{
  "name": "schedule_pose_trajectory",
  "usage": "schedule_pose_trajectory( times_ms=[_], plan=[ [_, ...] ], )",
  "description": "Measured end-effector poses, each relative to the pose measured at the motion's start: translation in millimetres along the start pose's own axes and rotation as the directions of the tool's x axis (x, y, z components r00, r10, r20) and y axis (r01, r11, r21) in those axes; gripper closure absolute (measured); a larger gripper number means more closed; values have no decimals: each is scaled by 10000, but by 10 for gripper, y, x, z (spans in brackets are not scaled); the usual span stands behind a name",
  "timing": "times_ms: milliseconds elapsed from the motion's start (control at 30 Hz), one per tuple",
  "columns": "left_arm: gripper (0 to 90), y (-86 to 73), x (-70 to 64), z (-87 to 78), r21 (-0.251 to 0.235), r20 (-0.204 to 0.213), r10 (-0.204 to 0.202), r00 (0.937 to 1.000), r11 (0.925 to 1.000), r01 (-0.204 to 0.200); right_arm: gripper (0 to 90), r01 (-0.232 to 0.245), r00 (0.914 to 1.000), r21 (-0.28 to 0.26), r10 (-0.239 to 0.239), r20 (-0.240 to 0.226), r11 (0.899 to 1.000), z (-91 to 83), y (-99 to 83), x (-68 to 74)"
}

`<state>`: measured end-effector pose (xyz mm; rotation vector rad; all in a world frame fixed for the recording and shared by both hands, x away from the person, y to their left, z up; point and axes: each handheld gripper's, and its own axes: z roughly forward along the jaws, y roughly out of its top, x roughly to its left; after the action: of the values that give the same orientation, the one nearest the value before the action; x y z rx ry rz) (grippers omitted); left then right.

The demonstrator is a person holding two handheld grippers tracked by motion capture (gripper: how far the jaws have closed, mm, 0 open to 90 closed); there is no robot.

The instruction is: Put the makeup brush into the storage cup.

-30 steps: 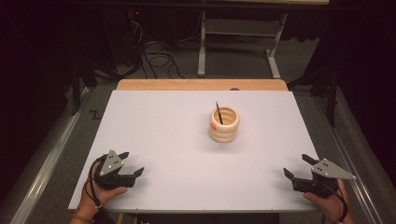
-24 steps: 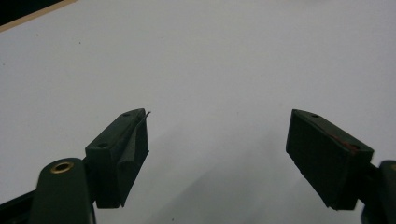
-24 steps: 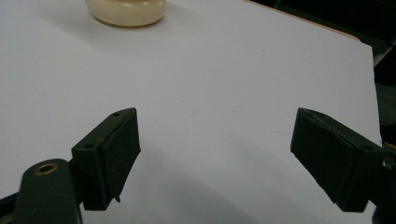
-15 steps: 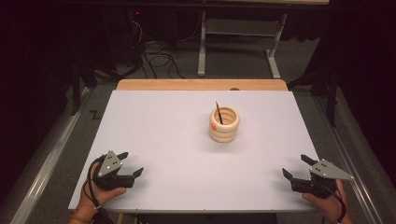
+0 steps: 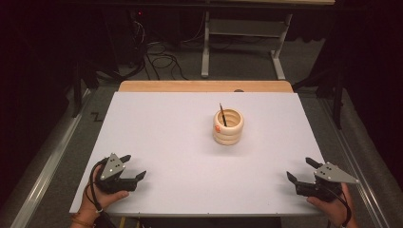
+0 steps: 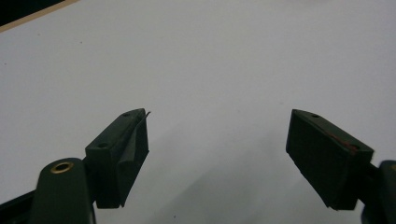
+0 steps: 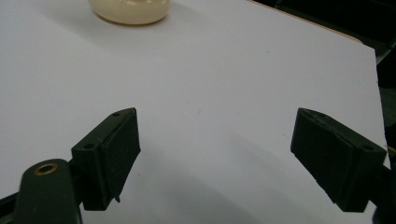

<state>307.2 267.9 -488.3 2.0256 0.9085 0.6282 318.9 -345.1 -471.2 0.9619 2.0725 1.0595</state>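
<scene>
Resting at the lower corners of the high view, the left gripper (image 5: 134, 167) and the right gripper (image 5: 298, 170) sit low over the white counter (image 5: 161, 128), each with its jaws spread wide and nothing between them. In both gripper views only bare white surface lies between the black jaws, and neither pair touches anything but perhaps the counter itself; whether they rest on it or hang just above is hard to tell. The thing nearest to hand is the cream ribbed holder (image 5: 228, 127), right of centre in the high view and well apart from both grippers, with a thin dark stick (image 5: 222, 114) leaning out of it and a small orange mark on its side. Its rounded base shows at the top edge of the right gripper view (image 7: 129, 10). This looks like the step ahead of any reach. The next move likely calls for the right gripper to travel up-frame toward the holder, staying wide enough to take the stick or the rim.
</scene>
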Motion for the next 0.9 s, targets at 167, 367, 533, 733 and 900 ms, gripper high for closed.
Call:
schedule_pose_trajectory(
  times_ms=[167, 367, 533, 733, 900],
  plan=[
    [220, -2, 1, -1, 4, 6, -5, 10000, 10000, 5, 166, 29, 10000, -27, -29, 10, 10000, -2, 2, 0],
    [220, 2, 0, -2, -7, -10, -1, 10000, 10000, 1, 166, 12, 10000, -46, -12, 9, 10000, 3, 0, 5],
    [220, 5, -2, -3, -22, -10, 3, 10000, 10000, -3, 166, 26, 10000, 2, -26, 51, 10000, 15, -5, 14],
    [220, 6, -1, 4, 21, -17, 14, 10000, 10000, -14, 166, 88, 10000, -1, -88, 25, 10000, 18, 5, 31],
    [220, 10, -2, 12, 13, -2, -5, 10000, 10000, 5, 166, 43, 10000, -24, -43, 9, 10000, 17, 3, 32]
  ],
)
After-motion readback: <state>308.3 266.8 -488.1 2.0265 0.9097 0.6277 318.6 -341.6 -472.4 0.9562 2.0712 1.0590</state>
